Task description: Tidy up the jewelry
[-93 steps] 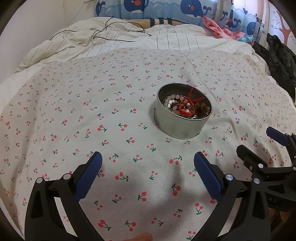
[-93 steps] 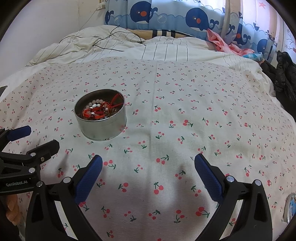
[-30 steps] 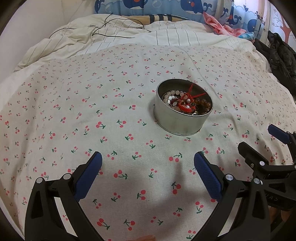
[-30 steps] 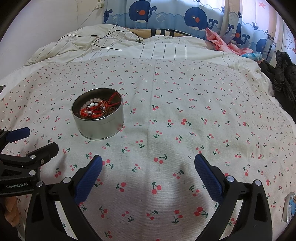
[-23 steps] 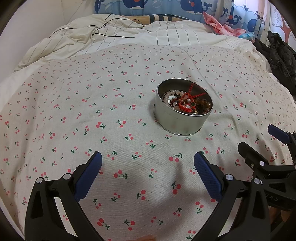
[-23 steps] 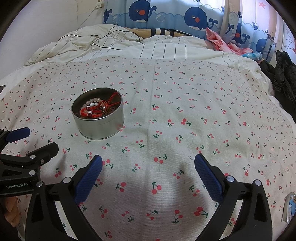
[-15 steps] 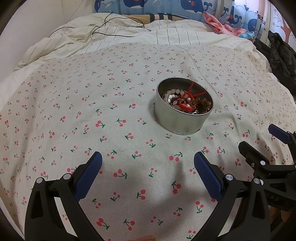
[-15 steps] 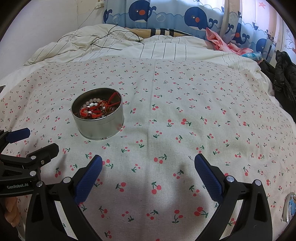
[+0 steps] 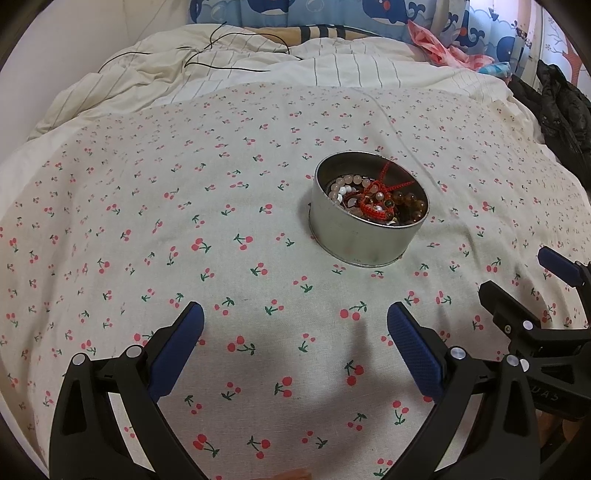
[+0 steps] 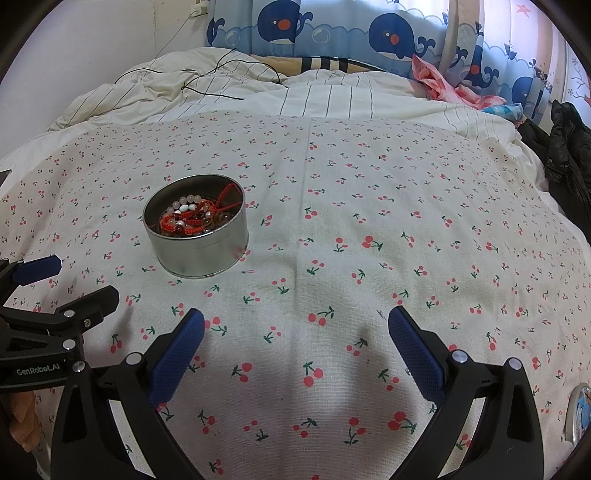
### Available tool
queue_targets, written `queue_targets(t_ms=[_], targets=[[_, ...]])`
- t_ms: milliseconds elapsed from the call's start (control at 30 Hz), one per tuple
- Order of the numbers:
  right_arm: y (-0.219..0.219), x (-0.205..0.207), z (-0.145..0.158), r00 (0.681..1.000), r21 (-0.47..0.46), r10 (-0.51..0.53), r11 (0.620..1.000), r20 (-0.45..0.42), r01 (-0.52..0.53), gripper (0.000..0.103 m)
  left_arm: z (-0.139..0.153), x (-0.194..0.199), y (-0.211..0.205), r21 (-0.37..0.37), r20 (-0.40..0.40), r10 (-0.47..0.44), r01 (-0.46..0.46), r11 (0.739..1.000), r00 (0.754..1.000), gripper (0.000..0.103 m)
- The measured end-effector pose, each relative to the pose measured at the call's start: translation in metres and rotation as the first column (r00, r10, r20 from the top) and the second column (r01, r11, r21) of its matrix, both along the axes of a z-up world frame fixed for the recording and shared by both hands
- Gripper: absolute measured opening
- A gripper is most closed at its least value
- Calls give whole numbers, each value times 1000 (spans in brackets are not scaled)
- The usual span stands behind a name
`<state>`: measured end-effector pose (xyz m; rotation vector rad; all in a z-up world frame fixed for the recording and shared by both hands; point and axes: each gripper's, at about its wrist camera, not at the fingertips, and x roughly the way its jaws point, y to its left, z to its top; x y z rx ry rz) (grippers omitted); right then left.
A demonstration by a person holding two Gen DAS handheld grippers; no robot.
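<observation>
You hold both grippers low over the cherry cloth [image 9: 147, 206] on the bed. The round metal tin [image 9: 364, 242] sits on that cloth. It is full of jewelry: a red cord bracelet [image 9: 375, 201], pale pink beads [image 9: 347, 182] and brown beads [image 9: 408, 205], all tangled together inside the tin.

Your left gripper [image 9: 294, 325] has its two blue fingers [image 9: 177, 349] spread wide apart, with nothing between them. The tin is ahead of it, a bit to its right, and it does not touch the tin.

Your right gripper [image 10: 295, 326] is spread wide too and holds nothing. From this gripper, the tin [image 10: 201, 240] is ahead and off to its left, well apart from its fingers [image 10: 415, 352].

The two grippers sit side by side, near the tin. Behind the tin there is a striped blanket [image 10: 332, 98] with a thin black cord [image 10: 210, 79] on it. Behind the blanket hangs a blue whale curtain [image 10: 332, 29]. A black jacket [image 10: 565, 147] lies far to the right of the tin.
</observation>
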<state>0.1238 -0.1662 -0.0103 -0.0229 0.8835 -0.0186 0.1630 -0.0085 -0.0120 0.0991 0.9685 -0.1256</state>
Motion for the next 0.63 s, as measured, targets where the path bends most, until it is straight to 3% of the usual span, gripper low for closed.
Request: queue_targets(t_ms=[133,233,433,633], targets=[[0,0,0,1000,1,-1,1000,0,1,95,1,-3,8,-27,25,19,-19,999,999,95],[0,0,0,1000,1,-1,1000,-1,1,95,7,-8,8,46,95,59,-64,997,994,95],[0,0,0,1000,2,-3,1000,-1,3,95,2,-4,2,15,24,-2,1,1000,1000,95],[0,0,0,1000,1,-3,1000,-1,3,95,2,-3,4,6,21,22,-22,1000,1000,95]])
